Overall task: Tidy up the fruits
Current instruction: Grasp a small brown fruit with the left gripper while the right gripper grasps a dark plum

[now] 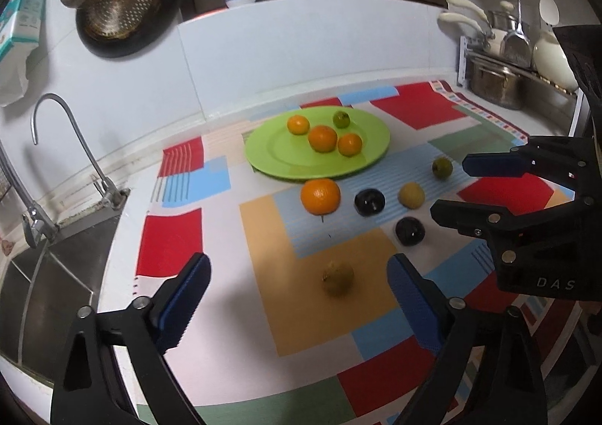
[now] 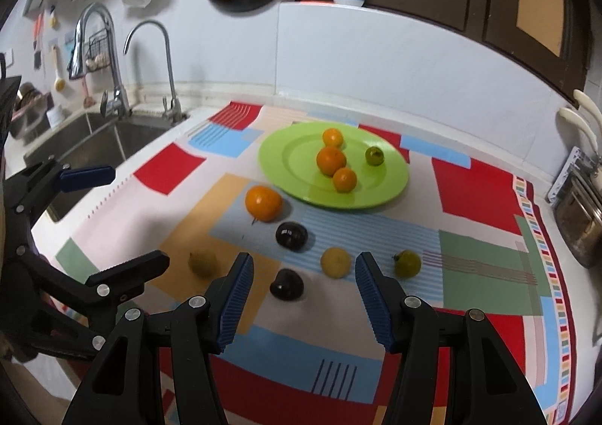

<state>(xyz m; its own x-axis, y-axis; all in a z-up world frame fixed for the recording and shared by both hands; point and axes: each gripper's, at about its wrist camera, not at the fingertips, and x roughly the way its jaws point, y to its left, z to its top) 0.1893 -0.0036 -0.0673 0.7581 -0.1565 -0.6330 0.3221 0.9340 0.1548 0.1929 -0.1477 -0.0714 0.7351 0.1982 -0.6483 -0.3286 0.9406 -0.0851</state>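
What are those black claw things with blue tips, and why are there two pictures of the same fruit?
The claws are two grabbing tools, and a person holds one in each hand. Each tool carries a little camera looking out along its two fingers, so you get two pictures of one kitchen counter.

One picture comes from the left gripper, the other from the right gripper. Each camera also sees the other tool at its edge.

On the colourful mat sits a green plate with three small oranges and one green fruit. Still on the mat are a bigger orange, two dark plums, a yellow fruit, a green fruit and a brownish-yellow fruit.

Both grippers are open and hold nothing.
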